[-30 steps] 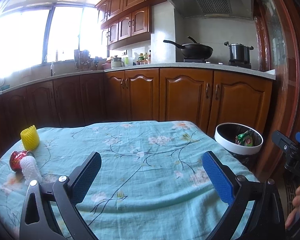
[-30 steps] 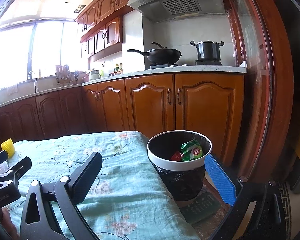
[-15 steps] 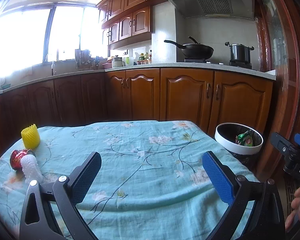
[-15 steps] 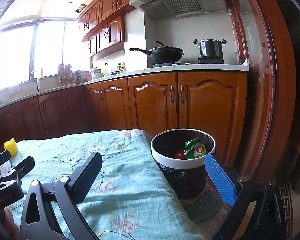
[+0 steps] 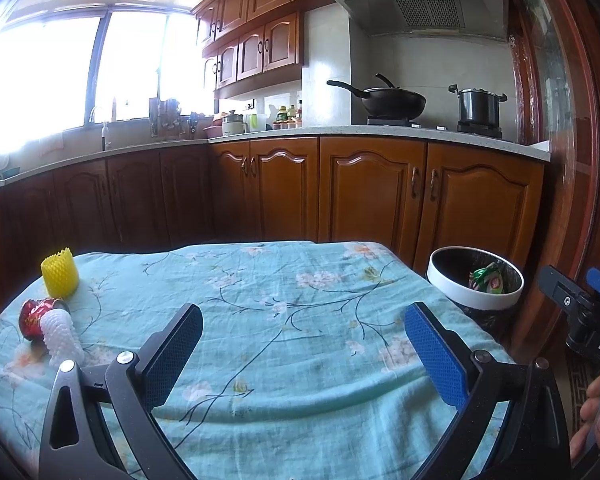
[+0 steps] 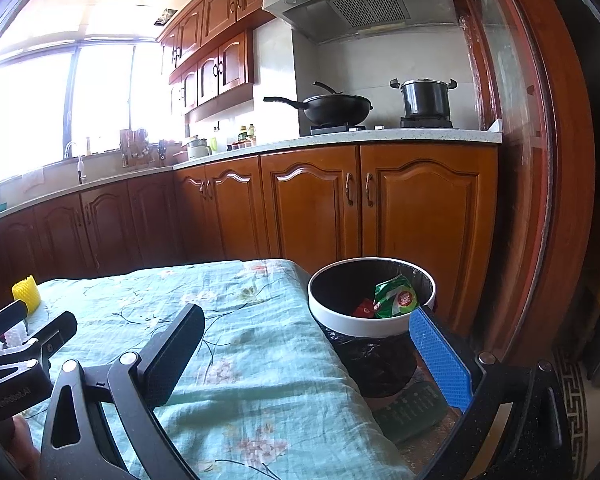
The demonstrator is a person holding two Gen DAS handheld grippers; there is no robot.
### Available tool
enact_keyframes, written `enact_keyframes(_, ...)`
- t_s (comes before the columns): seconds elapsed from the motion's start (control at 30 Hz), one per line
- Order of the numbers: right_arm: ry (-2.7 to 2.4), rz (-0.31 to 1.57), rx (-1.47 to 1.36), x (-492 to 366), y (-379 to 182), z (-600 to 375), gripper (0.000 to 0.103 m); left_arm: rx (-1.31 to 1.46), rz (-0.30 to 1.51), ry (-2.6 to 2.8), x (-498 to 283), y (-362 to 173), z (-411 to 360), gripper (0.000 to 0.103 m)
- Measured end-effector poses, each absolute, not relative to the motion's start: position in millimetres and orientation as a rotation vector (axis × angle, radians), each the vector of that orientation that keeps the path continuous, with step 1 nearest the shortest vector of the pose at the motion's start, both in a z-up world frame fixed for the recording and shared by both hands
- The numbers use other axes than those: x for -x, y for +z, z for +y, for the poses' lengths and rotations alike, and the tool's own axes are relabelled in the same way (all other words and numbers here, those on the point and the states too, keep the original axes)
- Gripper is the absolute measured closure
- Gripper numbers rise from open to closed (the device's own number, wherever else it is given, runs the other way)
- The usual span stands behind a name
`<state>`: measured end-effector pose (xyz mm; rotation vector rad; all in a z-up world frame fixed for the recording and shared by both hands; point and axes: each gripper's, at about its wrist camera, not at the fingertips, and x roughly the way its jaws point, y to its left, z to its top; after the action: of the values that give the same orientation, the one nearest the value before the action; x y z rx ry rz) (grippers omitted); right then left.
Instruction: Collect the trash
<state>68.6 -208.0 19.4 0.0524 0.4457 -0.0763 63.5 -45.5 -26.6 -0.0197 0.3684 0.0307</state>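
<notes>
Both grippers, left gripper [image 5: 302,346] and right gripper [image 6: 308,350], are hanging spread and empty, barely drifting since a second ago; remaining trash, yellow foam net [image 5: 60,272], white foam net [image 5: 62,336] and red wrapper [image 5: 32,316], is waiting ahead-left of the left one, so pickup is not yet starting, bin [image 6: 372,326] ahead-right.

Your left wrist view looks low across the table [image 5: 300,320] toward the cabinets, your right wrist view sits nearer the bin [image 6: 370,326], both share table, bin, stove wall.

Home kitchen, wok [image 5: 392,101] (stovetop), cabinets [image 6: 380,196]
</notes>
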Motion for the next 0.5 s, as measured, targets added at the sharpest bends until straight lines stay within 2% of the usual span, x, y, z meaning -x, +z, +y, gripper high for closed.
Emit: enact_keyframes(0.5,-0.073,0.442,-0.063,-66.0,21.3,-206.4,0.0,0.019,0.369,0.033,-63.3,-27.7,-47.8,0.001)
